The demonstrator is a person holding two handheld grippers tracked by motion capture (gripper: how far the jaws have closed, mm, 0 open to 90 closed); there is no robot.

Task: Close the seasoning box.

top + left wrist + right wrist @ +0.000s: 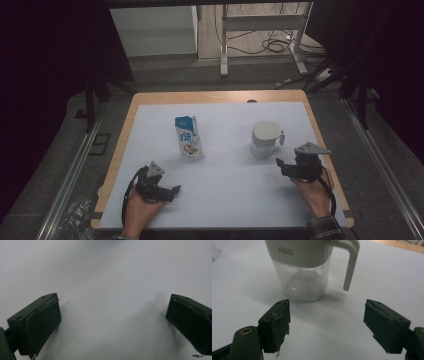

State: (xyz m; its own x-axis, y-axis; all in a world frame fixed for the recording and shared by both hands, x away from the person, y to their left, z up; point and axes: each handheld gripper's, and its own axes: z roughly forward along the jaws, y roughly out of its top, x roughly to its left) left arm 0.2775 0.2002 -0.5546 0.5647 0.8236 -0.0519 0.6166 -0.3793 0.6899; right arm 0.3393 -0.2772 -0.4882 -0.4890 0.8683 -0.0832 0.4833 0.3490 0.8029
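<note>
Black two-jaw left gripper (170,192) and right gripper (281,164), grey triangular top plates, black cables, plaid cuff (325,227).

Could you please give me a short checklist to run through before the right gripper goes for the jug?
1. Right gripper jaws apart with nothing between them: ok.
2. Jug upright on the white sheet: ok.
3. Jug handle free and facing the right gripper's side: ok.
4. Path from the right gripper to the jug unobstructed: ok.
5. Milk carton well apart from the jug: ok.
6. Left gripper open, nothing held: ok.
</note>
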